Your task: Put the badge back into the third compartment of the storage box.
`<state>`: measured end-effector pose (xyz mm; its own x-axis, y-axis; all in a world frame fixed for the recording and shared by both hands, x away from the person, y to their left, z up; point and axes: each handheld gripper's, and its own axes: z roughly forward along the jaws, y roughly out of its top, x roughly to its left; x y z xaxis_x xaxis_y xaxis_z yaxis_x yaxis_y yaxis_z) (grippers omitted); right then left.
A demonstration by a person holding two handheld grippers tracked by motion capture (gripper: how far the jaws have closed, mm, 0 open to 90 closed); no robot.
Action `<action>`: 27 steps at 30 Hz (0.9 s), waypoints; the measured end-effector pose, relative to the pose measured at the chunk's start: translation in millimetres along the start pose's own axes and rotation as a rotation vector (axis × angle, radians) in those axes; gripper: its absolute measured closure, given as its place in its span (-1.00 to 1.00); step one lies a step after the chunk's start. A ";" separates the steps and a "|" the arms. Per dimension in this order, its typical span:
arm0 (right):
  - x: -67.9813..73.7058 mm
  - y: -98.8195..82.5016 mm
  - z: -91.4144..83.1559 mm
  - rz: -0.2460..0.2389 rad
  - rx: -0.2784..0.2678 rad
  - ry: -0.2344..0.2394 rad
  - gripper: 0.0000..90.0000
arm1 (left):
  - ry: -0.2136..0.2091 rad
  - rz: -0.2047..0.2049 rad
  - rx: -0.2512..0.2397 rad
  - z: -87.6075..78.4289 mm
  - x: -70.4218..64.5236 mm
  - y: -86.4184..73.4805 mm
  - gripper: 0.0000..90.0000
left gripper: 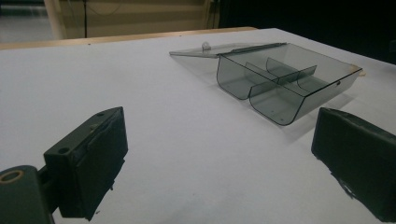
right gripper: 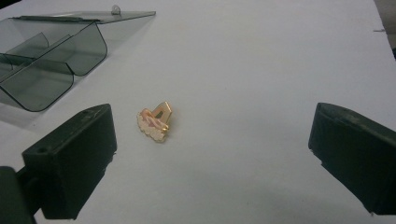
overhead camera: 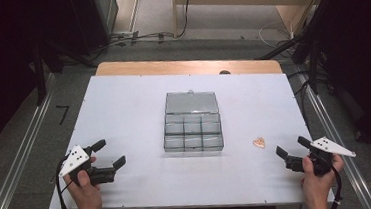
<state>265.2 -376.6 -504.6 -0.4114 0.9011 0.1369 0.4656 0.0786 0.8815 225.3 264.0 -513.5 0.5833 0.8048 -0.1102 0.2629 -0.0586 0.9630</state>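
One small gold-and-pink pin (right gripper: 155, 121) is lying on the white table (overhead camera: 123, 104), just ahead of the right gripper (right gripper: 212, 154) and a bit toward its left jaw — nothing is touching it. That gripper's jaws are standing spread wide, with the pin sitting loose in front of the gap between them. Further out, past the pin and off to that gripper's left, a smoky clear organizer box (overhead camera: 193, 129) is sitting with its lid (overhead camera: 191, 103) flipped open flat behind it, dividers showing inside. Over on the other side of the box, the left gripper (overhead camera: 110, 153) is hovering low over the table with its jaws also spread apart and holding nothing — the box is sitting ahead of it and to its right, well clear of both jaws.
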 end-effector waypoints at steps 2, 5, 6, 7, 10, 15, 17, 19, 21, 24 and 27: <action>-0.9 0.6 0.6 0.011 0.011 -0.002 -1.00 | -0.001 -0.003 -0.001 0.0 0.1 -0.1 -0.91; -1.0 2.1 2.4 0.020 0.022 -0.002 -1.00 | -0.003 0.000 0.000 0.0 0.0 -0.1 -0.91; -0.8 2.7 3.5 0.023 0.026 -0.002 -0.99 | -0.004 0.001 0.001 0.2 -0.1 0.0 -0.91; -0.8 3.4 4.9 0.020 0.029 -0.002 -0.99 | -0.004 0.002 0.003 0.4 -0.1 0.0 -0.91; 0.3 4.8 8.0 0.030 0.041 0.003 -0.98 | -0.005 0.003 0.005 0.7 -0.2 0.1 -0.91; 3.3 8.3 18.0 0.060 0.067 0.031 -0.94 | -0.006 0.005 0.011 1.5 -0.4 0.2 -0.91; 8.4 11.0 26.5 0.062 0.093 0.038 -0.93 | -0.005 0.006 0.014 1.8 -0.5 0.3 -0.91; 12.7 12.6 33.1 0.058 0.118 0.033 -0.90 | -0.005 0.007 0.016 2.1 -0.6 0.4 -0.91; 16.6 14.4 39.0 0.045 0.138 0.039 -0.89 | -0.005 0.006 0.016 2.3 -0.6 0.4 -0.91; 20.8 16.0 44.7 0.039 0.149 0.032 -0.71 | -0.003 0.007 0.019 2.5 -0.8 0.4 -0.91; 22.2 16.7 48.1 0.041 0.161 0.023 -0.56 | -0.004 0.008 0.020 3.2 -1.1 0.4 -0.91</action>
<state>301.5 -334.8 -508.6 -0.4067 0.8950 0.1832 0.6012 0.1112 0.7913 227.2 261.3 -513.8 0.5886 0.8018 -0.1036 0.2736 -0.0770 0.9587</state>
